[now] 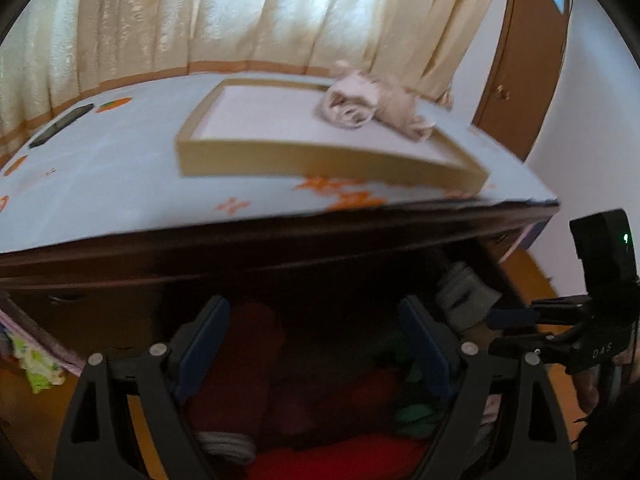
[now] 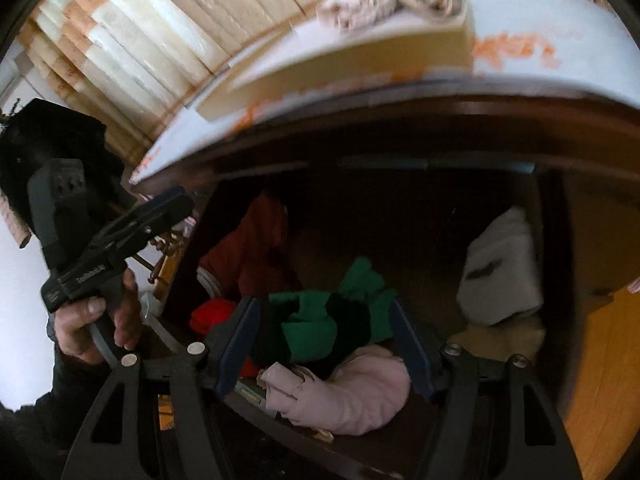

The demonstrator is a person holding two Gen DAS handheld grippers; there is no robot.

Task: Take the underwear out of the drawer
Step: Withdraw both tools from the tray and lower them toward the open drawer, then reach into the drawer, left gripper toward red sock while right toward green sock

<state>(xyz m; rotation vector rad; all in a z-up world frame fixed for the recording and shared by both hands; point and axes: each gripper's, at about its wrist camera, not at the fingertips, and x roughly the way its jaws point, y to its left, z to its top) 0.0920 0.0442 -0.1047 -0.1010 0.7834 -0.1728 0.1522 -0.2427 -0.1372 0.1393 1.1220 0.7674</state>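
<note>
Both your grippers hang over the open drawer [image 2: 552, 216], and the step in hand looks like the reach for the next piece of underwear. Your left gripper [image 1: 316, 344] has its jaws wide apart with nothing between them, poised above a dark red garment [image 1: 240, 352] at the drawer's left; brighter red cloth [image 1: 340, 464] lies nearer you. Your right gripper [image 2: 326, 344] is also spread and grips nothing, its blue pads either side of a green piece [image 2: 316, 320], with a pink roll [image 2: 344, 392] just below and a white fold [image 2: 504, 268] well to the right. The next move, I judge, calls for picking one piece, sinking the pads around it and closing without catching its neighbours (the pile is loose and tangled).

Above, the dresser top wears a pale blue cloth [image 1: 100, 184] with orange prints. On it sits a shallow tray [image 1: 320, 160], already holding pale rolled garments [image 1: 368, 108] at its far right. Cream curtains [image 1: 200, 12] hang behind; a brown door [image 1: 528, 60] stands at right.
</note>
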